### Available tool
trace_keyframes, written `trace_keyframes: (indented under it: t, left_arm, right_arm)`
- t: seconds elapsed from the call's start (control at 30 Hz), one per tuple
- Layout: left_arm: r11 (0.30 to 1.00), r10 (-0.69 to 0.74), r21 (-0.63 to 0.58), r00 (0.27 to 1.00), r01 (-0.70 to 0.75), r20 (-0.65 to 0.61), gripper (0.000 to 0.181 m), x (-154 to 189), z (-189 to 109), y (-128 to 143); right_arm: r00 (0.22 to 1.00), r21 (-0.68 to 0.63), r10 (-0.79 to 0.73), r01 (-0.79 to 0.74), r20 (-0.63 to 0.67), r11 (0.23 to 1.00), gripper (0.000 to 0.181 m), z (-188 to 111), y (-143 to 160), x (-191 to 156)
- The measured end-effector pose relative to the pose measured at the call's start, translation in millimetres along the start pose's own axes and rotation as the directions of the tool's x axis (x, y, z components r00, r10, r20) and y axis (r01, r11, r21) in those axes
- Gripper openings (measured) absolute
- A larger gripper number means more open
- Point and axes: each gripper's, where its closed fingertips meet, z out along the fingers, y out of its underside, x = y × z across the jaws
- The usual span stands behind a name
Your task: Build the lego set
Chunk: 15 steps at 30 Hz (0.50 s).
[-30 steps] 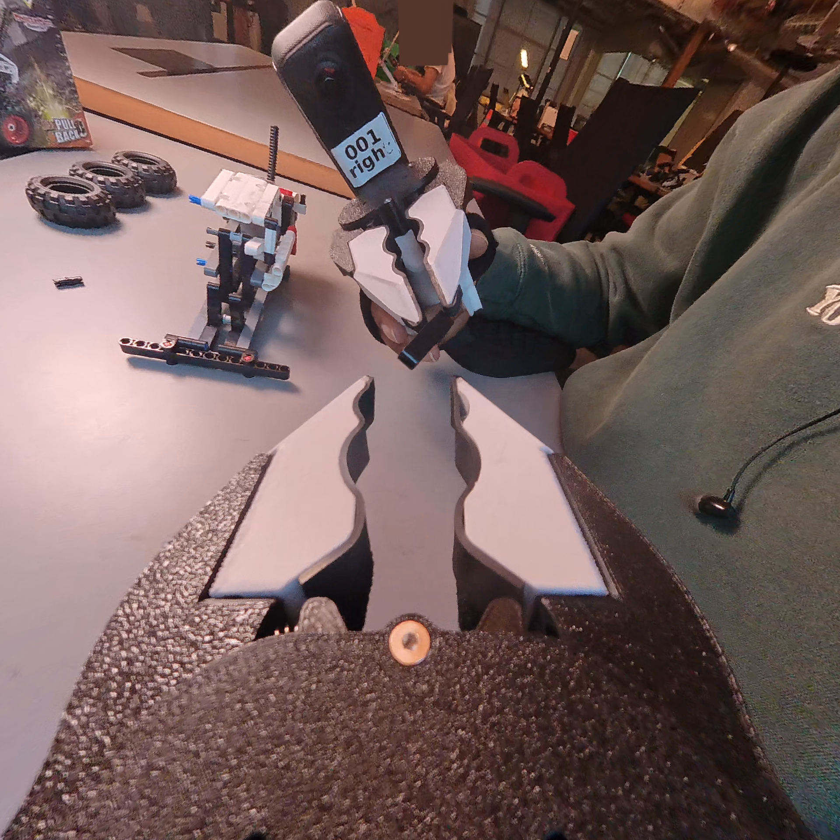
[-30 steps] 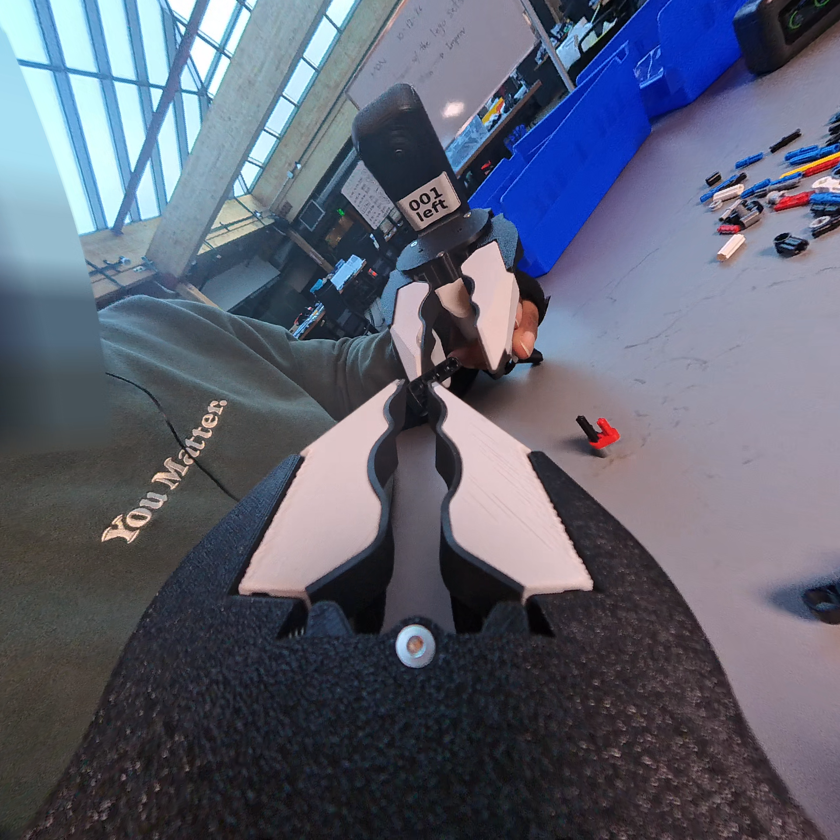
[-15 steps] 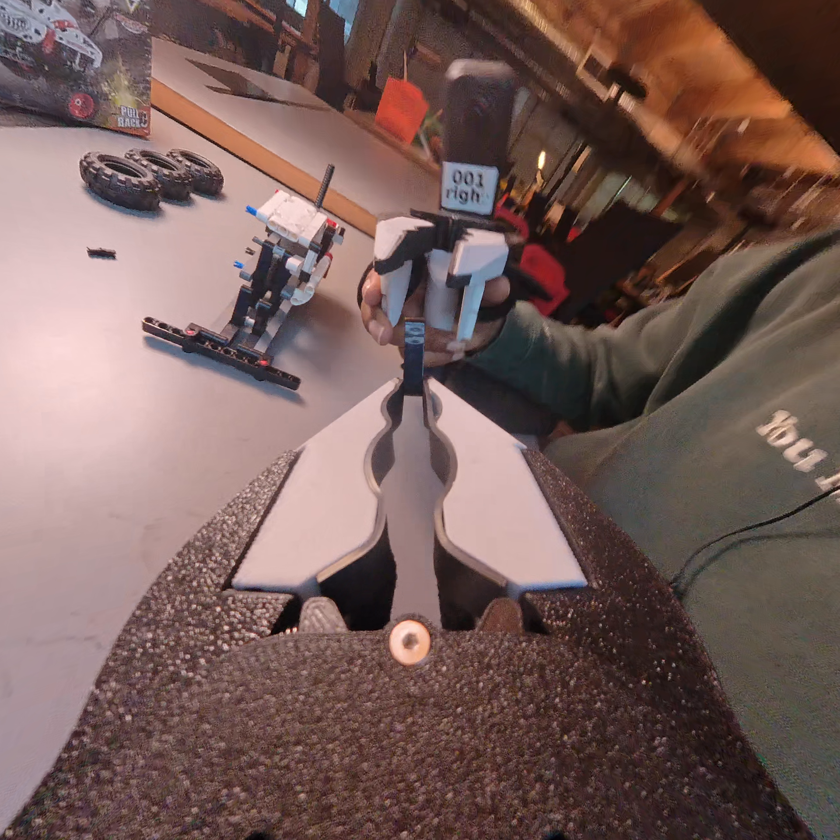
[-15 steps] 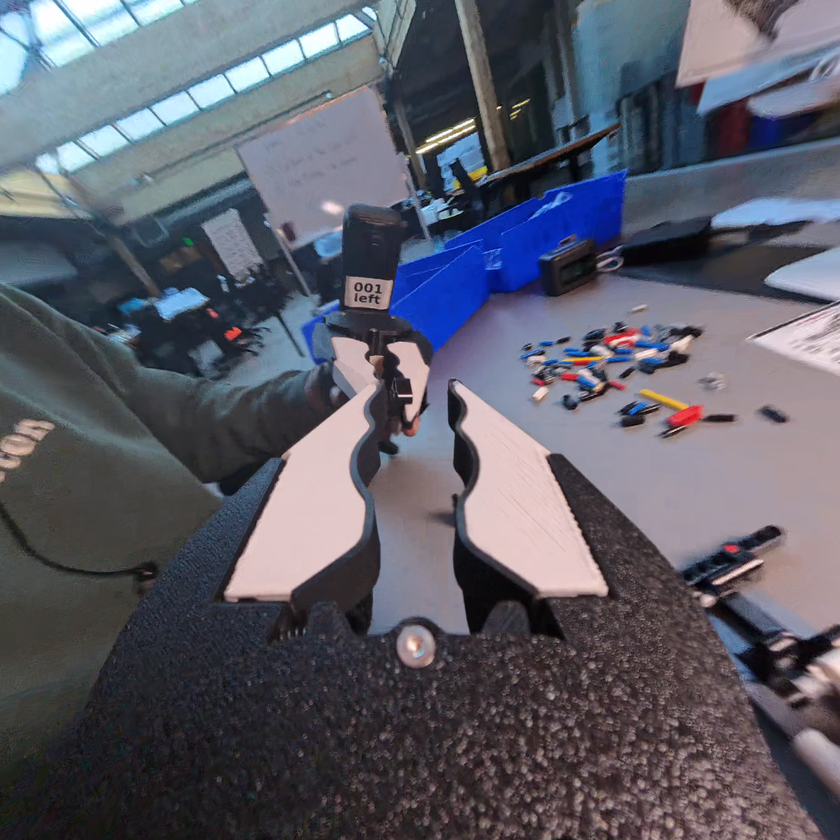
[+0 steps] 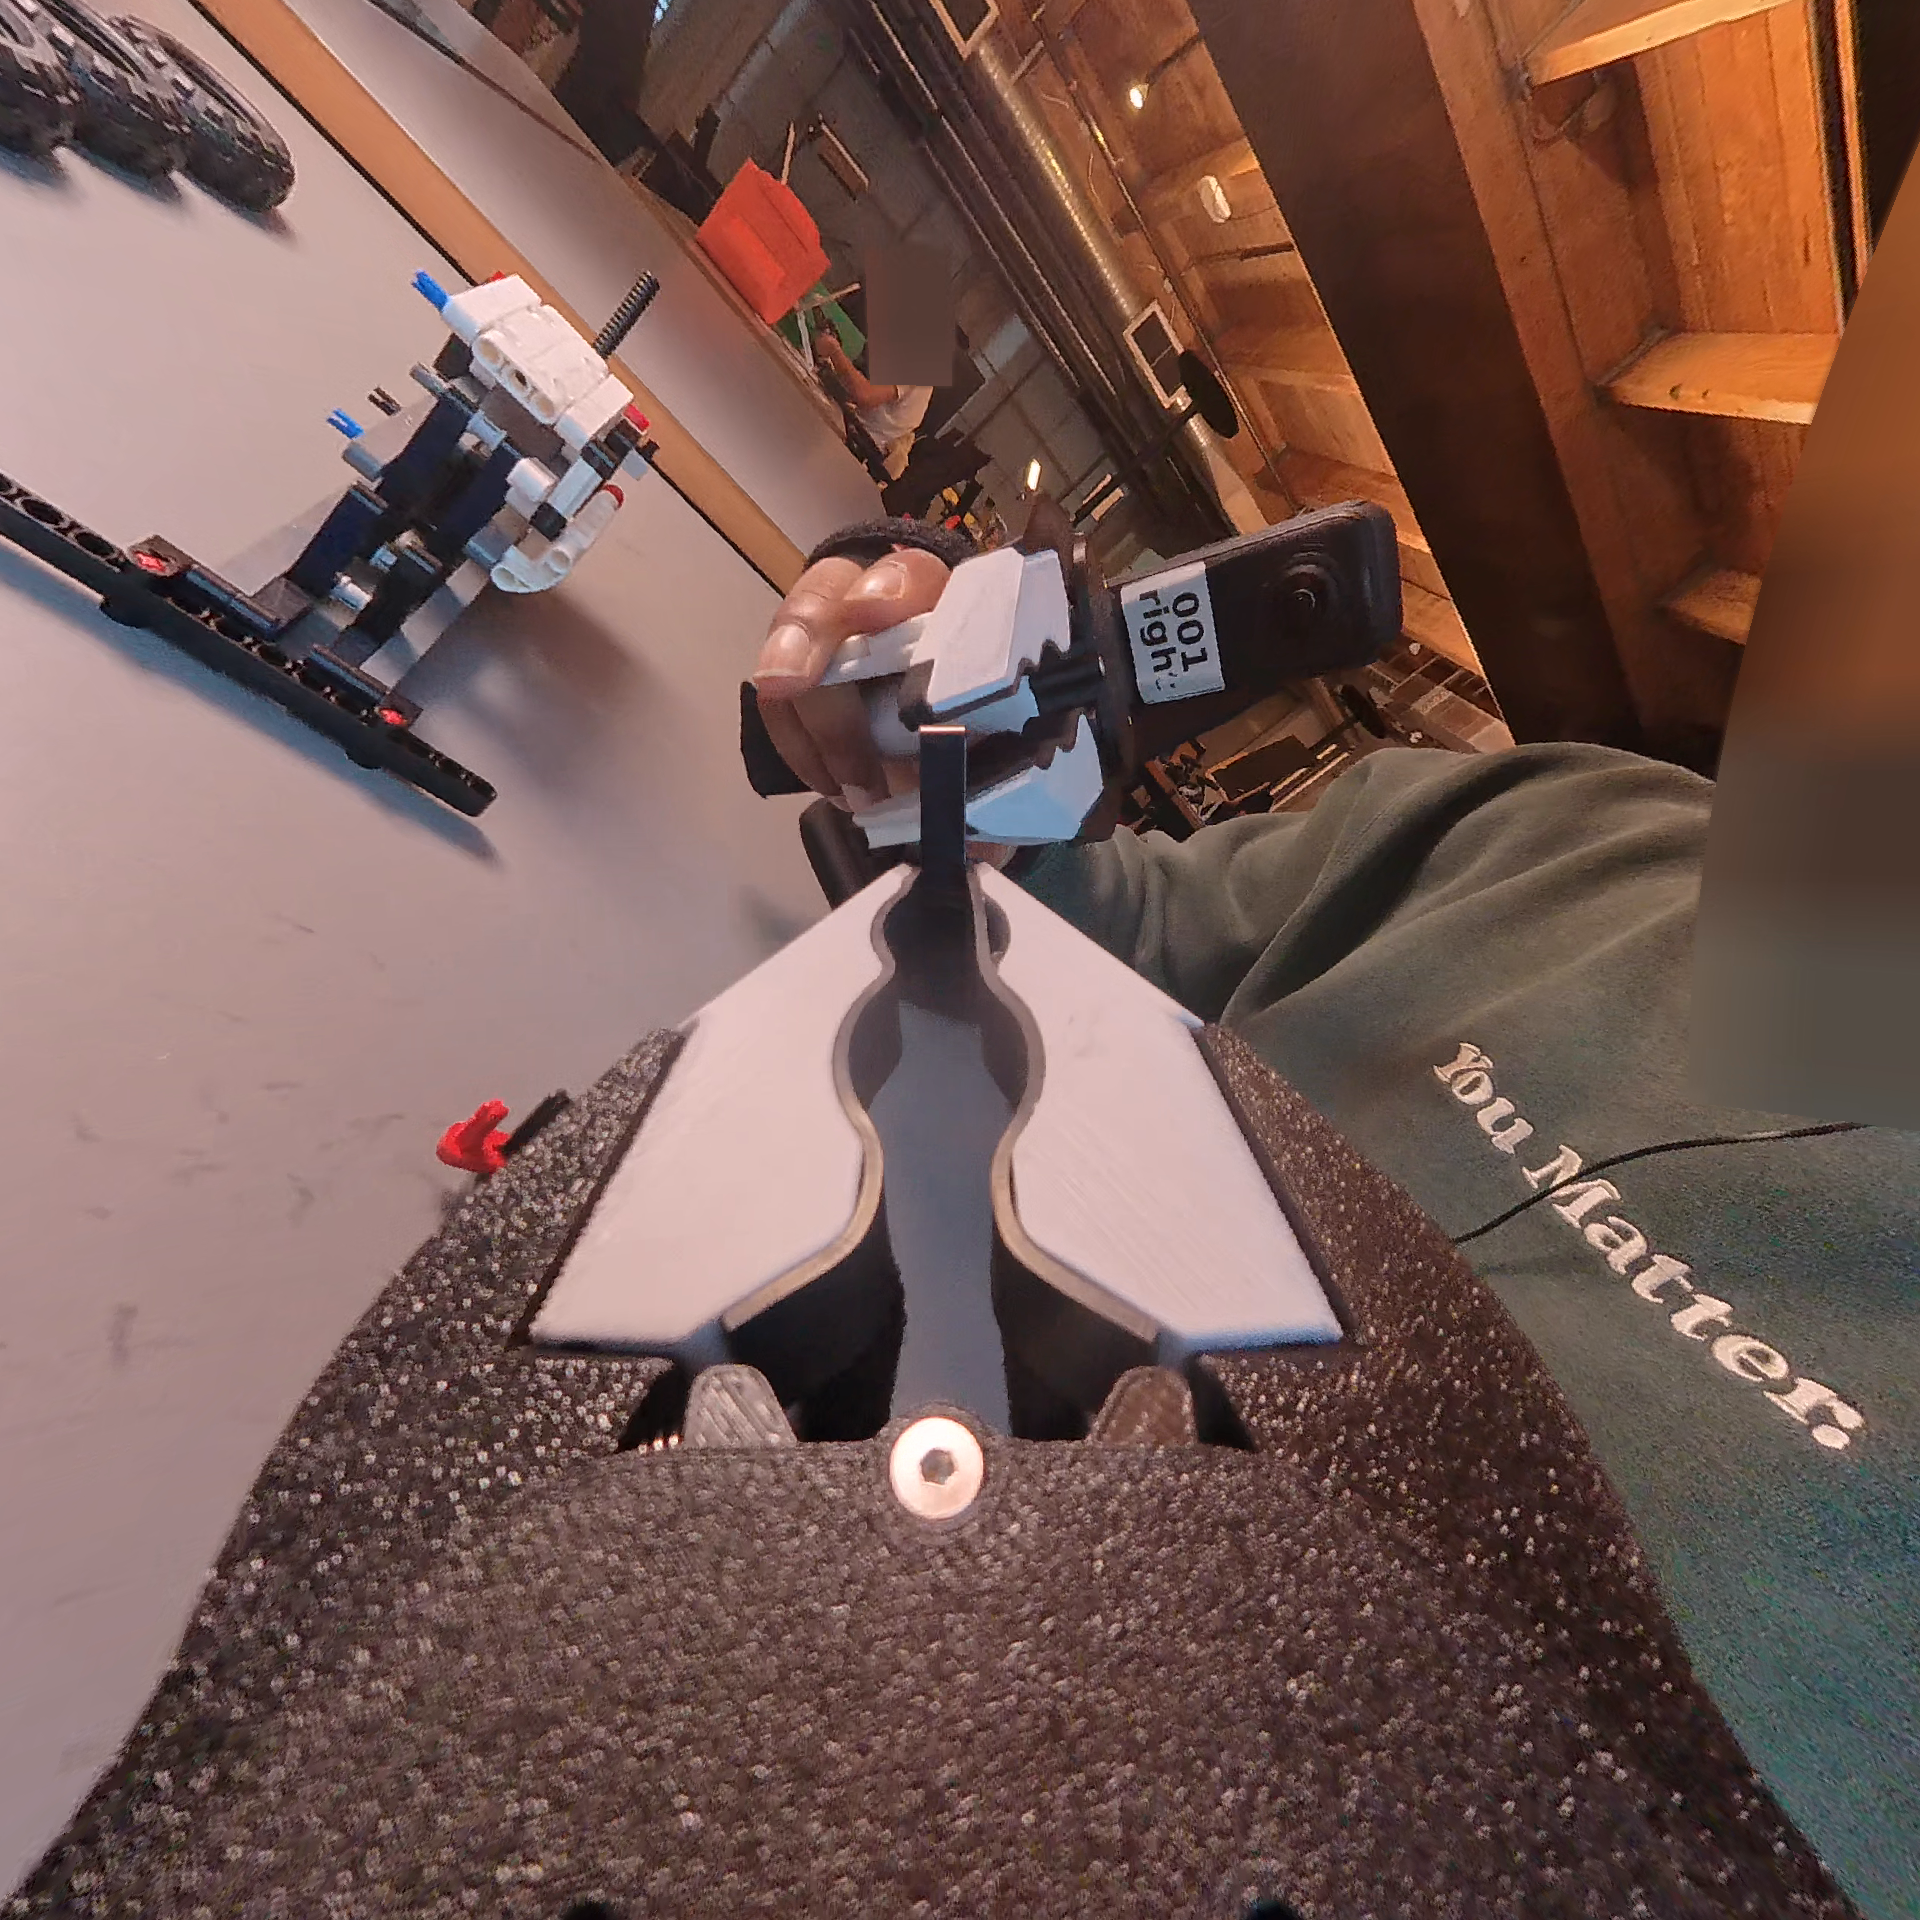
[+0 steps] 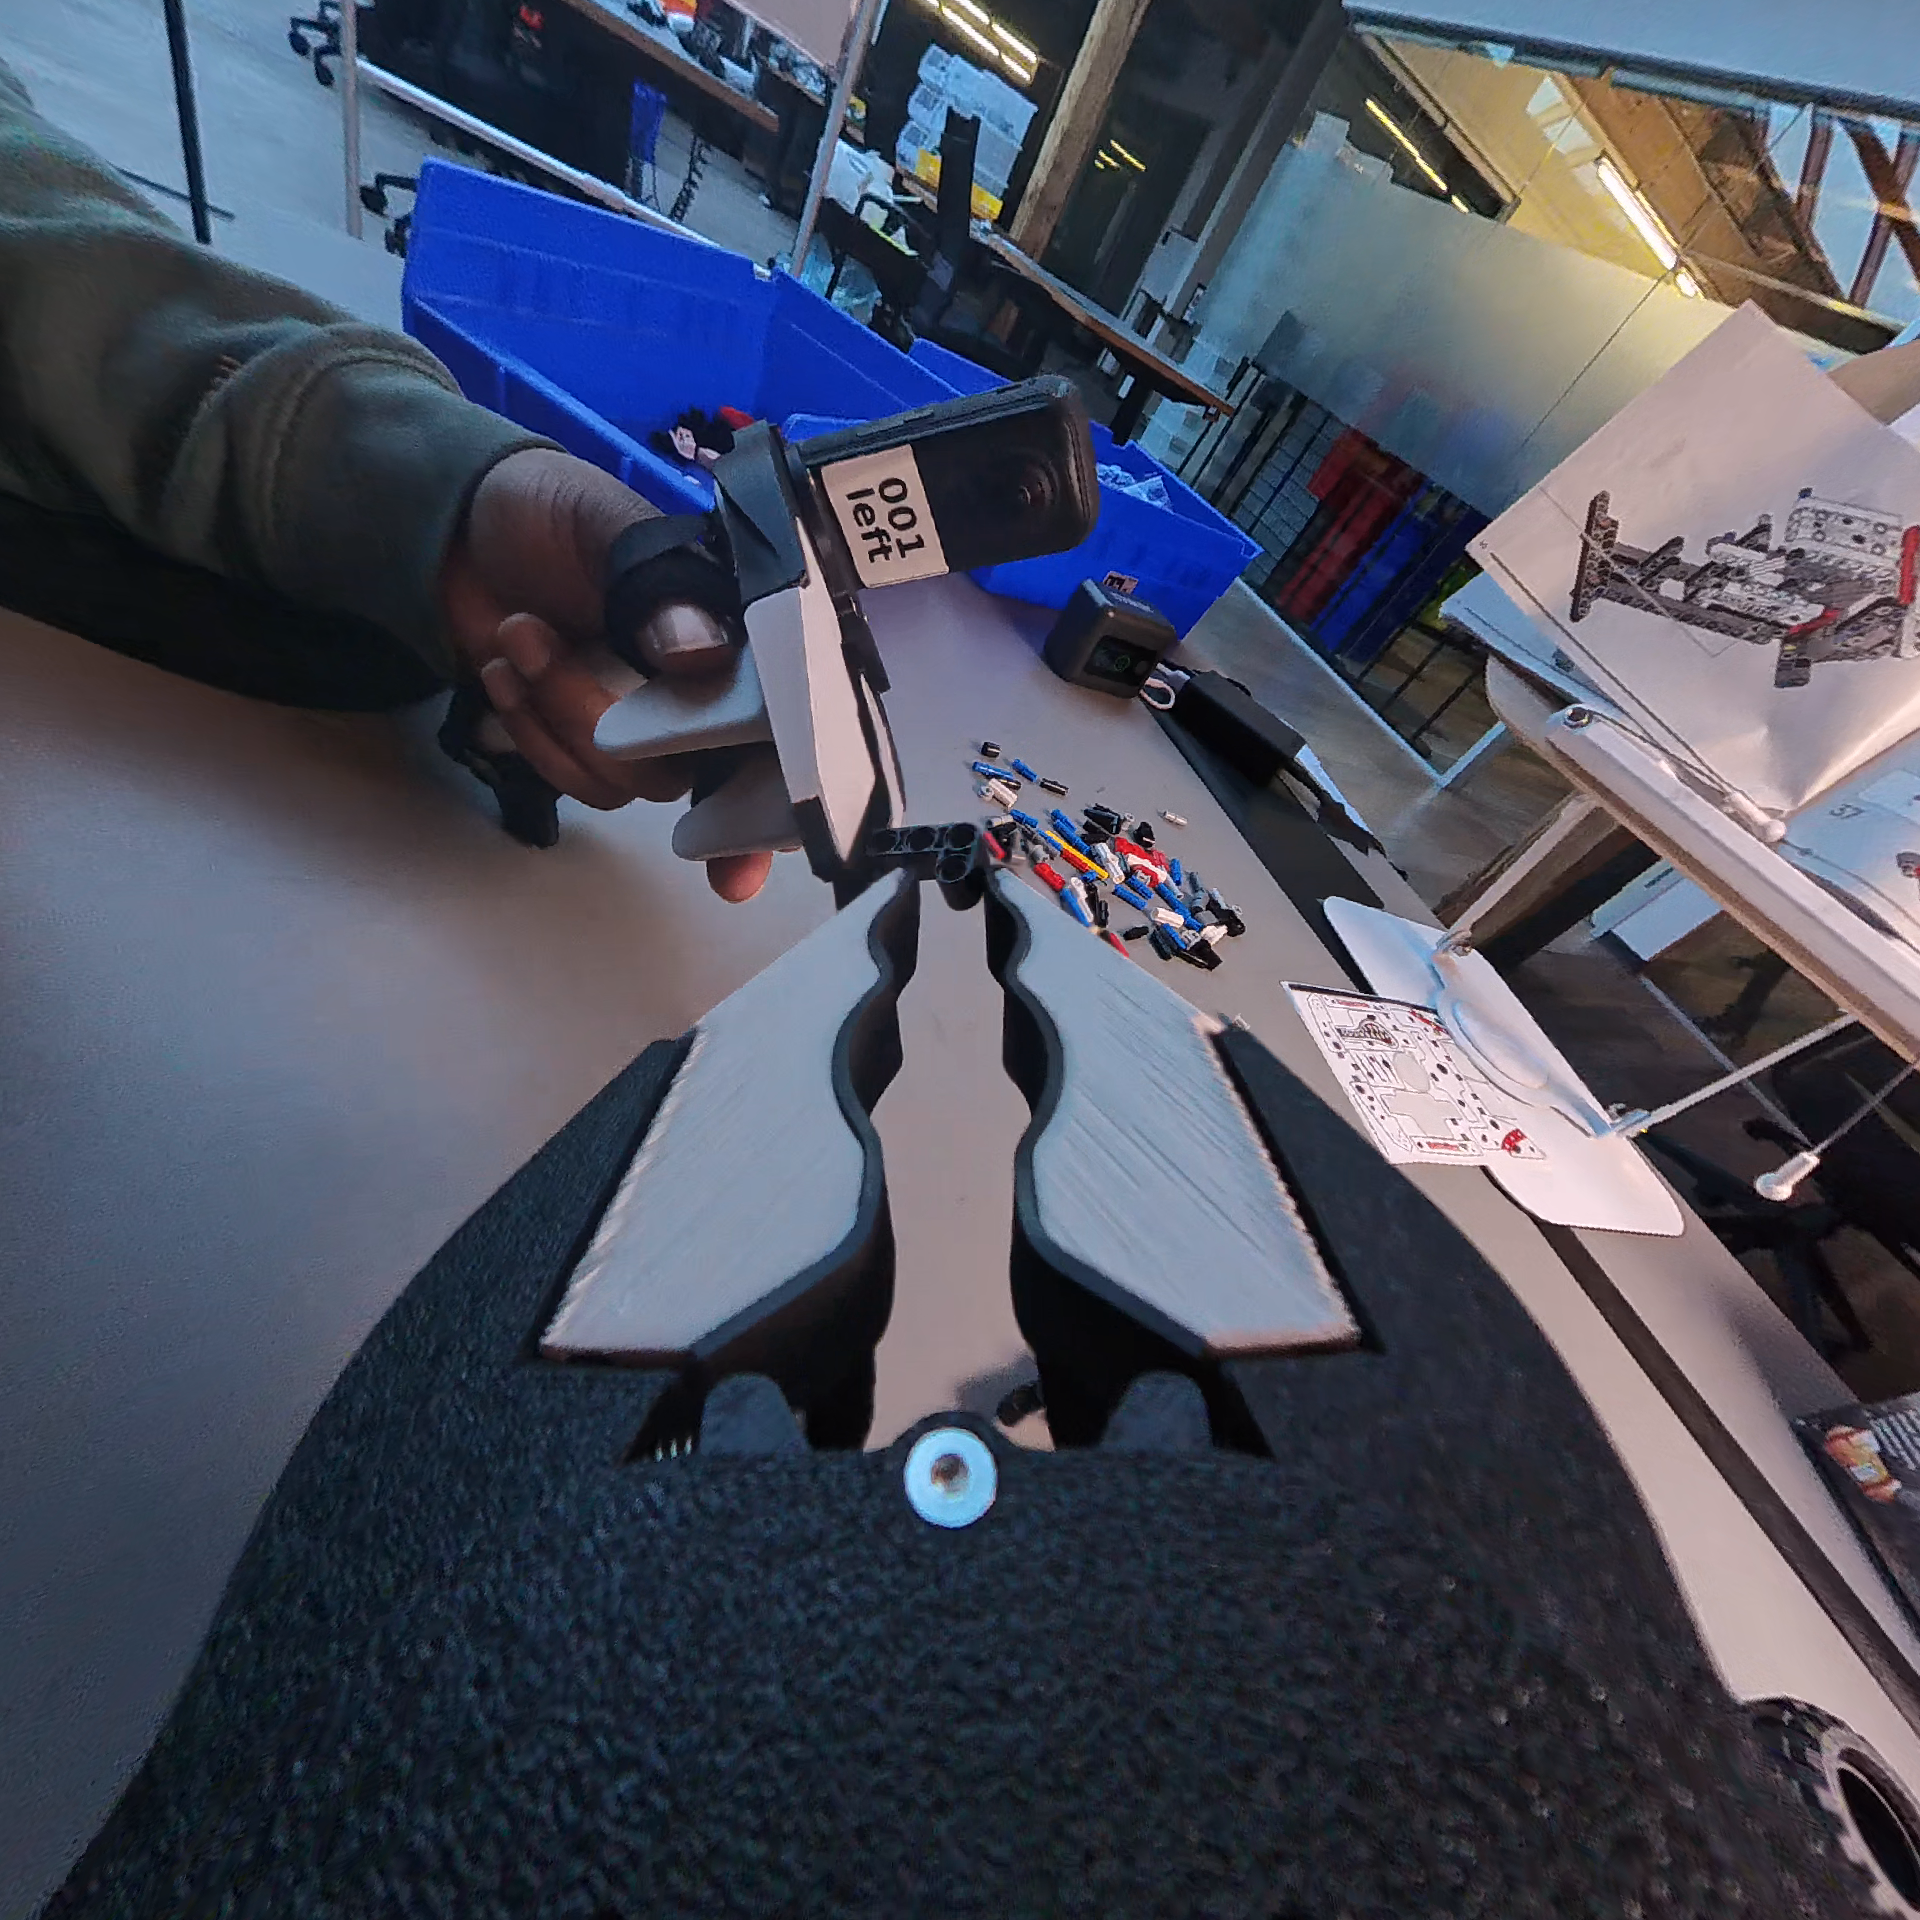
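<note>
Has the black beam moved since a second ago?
Yes. Against the left tool, fixed in its own view, the black beam came from the right tool farther off into the left tool's tips.

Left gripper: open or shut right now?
Shut on the black beam: the left gripper has its tips pinching the beam's end; the rest sticks out.

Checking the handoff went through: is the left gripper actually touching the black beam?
Touching. In the left wrist view the left gripper is closed on the black beam, its fingertips pressed against both sides with no gap.
</note>
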Motion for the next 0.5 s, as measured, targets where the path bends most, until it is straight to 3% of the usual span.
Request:
trace_keyframes:
  t: [0.5]
  left_arm:
    - [0.994,-0.085,-0.068,0.996,0.086,0.022,0.007,-5.5,5.0,14.5]
  right_arm:
    - [0.990,-0.087,-0.143,0.144,0.016,0.986,0.008,0.0,14.3,-7.1]
